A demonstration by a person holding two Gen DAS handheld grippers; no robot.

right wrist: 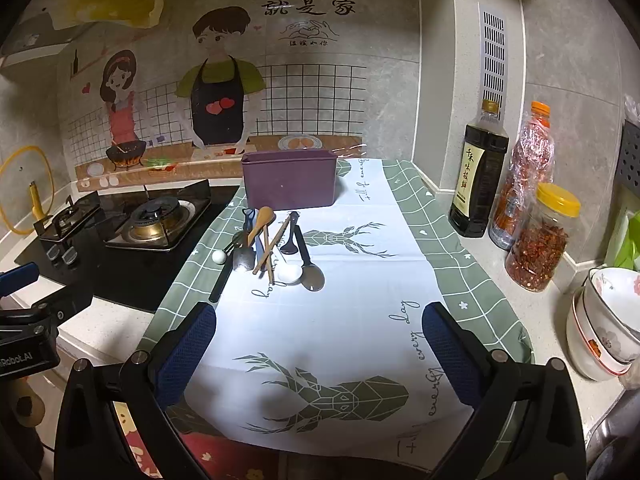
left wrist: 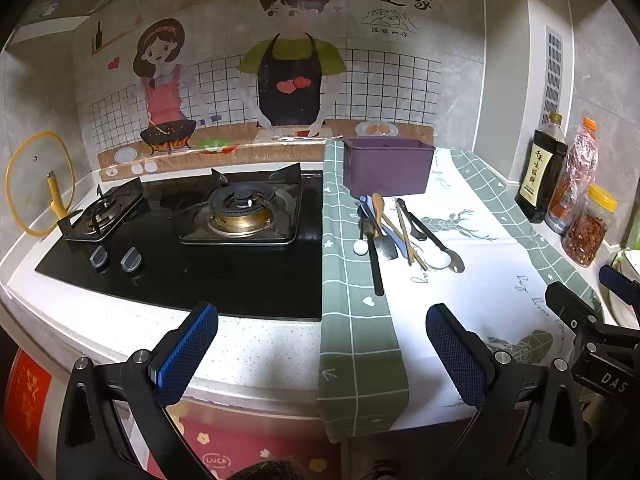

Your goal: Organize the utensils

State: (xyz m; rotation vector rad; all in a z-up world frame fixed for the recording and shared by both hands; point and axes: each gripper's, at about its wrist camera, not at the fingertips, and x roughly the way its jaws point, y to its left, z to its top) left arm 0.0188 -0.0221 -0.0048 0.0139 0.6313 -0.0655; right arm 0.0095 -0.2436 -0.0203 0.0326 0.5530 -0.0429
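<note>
Both grippers, left (left wrist: 322, 354) and right (right wrist: 319, 354), gape wide, empty. Utensils (right wrist: 272, 248): light, stiff, slippery, overlapping; grip mid-handle. Bin (right wrist: 290, 179) behind.

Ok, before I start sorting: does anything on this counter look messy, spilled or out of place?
Only the utensils: spoons, chopsticks and a spatula lie crisscrossed in a loose heap on the tablecloth, just in front of the purple organizer box rather than in it. Nothing looks spilled or broken; the bottles stand upright.
</note>
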